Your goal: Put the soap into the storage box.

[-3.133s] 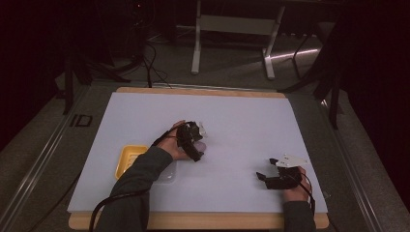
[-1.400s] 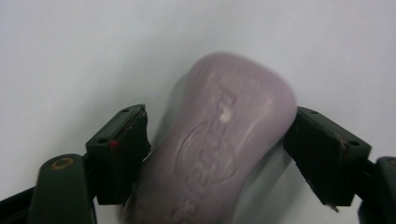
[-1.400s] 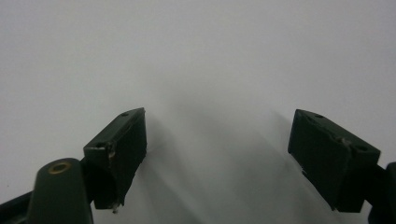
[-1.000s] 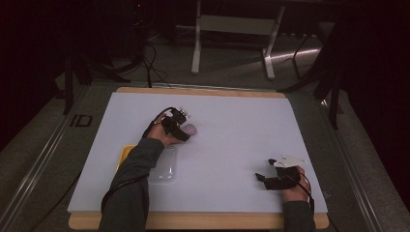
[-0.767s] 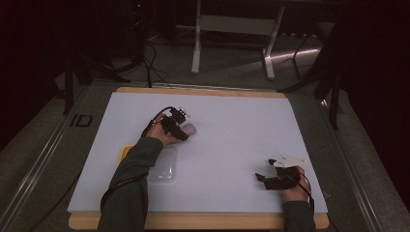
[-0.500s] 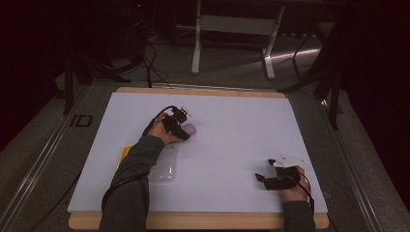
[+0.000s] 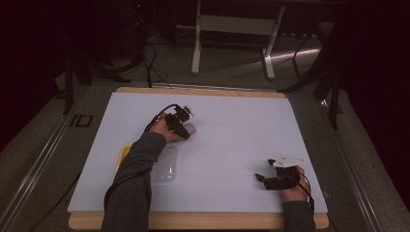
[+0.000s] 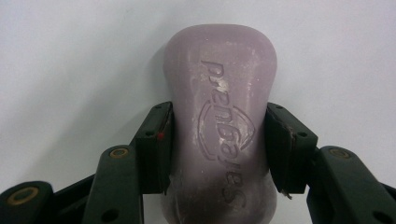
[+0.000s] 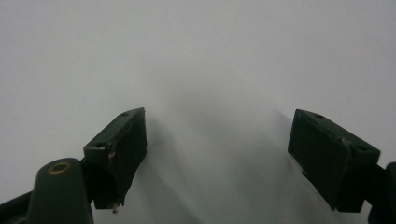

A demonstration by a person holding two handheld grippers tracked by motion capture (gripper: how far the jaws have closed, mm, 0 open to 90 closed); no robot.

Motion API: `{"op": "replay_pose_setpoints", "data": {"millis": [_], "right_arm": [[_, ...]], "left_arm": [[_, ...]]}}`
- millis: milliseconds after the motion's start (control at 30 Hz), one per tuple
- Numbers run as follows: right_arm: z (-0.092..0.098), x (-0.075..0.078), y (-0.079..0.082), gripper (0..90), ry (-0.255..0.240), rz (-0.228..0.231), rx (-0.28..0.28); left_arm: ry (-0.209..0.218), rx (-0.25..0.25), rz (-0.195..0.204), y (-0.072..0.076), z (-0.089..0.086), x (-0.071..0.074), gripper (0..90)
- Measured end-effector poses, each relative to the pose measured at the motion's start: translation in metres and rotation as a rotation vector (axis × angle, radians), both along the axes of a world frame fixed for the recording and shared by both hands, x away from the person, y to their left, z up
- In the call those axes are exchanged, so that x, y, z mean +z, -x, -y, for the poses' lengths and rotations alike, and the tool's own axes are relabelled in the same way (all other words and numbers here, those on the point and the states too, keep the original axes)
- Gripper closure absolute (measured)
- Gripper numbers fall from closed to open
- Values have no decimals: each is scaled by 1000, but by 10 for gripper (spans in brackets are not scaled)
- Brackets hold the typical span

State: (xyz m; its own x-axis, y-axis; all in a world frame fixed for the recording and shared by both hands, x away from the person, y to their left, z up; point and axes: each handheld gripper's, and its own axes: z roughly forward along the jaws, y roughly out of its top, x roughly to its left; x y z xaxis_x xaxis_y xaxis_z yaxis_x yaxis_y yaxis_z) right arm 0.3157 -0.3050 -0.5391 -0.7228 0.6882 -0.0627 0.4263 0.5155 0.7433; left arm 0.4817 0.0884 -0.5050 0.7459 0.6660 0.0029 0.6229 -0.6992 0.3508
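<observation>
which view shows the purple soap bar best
The left gripper view: the soap bar is close up, embossed lettering readable, with the left hand-held gripper clamped on its sides. The high view gives just a small pale patch at that gripper's tip.

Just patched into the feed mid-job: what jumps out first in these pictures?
The pale purple embossed bar of soap stands out: the left gripper is clamped on its narrow waist, over the far-left part of the white table sheet. Behind that forearm lies a clear plastic lid or tray beside a yellow piece. The right gripper sits open near the front right corner, nothing between its jaws.
</observation>
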Motion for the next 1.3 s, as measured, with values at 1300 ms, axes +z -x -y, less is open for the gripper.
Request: {"op": "replay_pose_setpoints", "data": {"millis": [1300], "right_arm": [[0, 0, 0, 191, -1, 2, 2]], "left_arm": [[28, 46, 4, 17, -19, 29, 491]]}}
